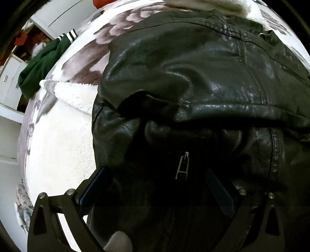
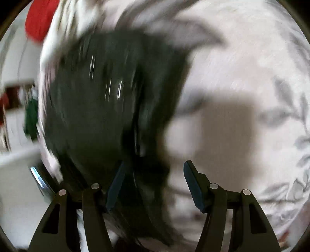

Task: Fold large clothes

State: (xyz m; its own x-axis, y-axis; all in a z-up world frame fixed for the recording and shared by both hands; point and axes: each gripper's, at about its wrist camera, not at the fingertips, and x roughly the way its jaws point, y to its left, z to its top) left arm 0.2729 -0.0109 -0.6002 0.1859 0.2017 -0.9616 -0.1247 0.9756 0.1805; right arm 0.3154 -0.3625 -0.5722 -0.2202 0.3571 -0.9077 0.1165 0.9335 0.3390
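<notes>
A black leather jacket [image 1: 193, 81] lies folded over on a bed with a white and grey leaf-print blanket [image 1: 58, 139]. A metal zipper pull [image 1: 182, 166] shows in its dark lower fold. My left gripper [image 1: 157, 180] is open, its fingers spread wide just above the jacket's near part. In the blurred right wrist view the jacket [image 2: 104, 108] fills the left half. My right gripper [image 2: 155, 180] is open, with the jacket's edge hanging between its fingers, nearer the left finger [image 2: 116, 184].
A green garment with white stripes [image 1: 42, 62] hangs off the bed's far left edge. A red item [image 2: 40, 19] lies at the far end. White fleece [image 1: 203, 5] lies beyond the jacket. White drawers and shelves [image 1: 9, 85] stand left of the bed. Bare blanket [image 2: 242, 97] lies right of the jacket.
</notes>
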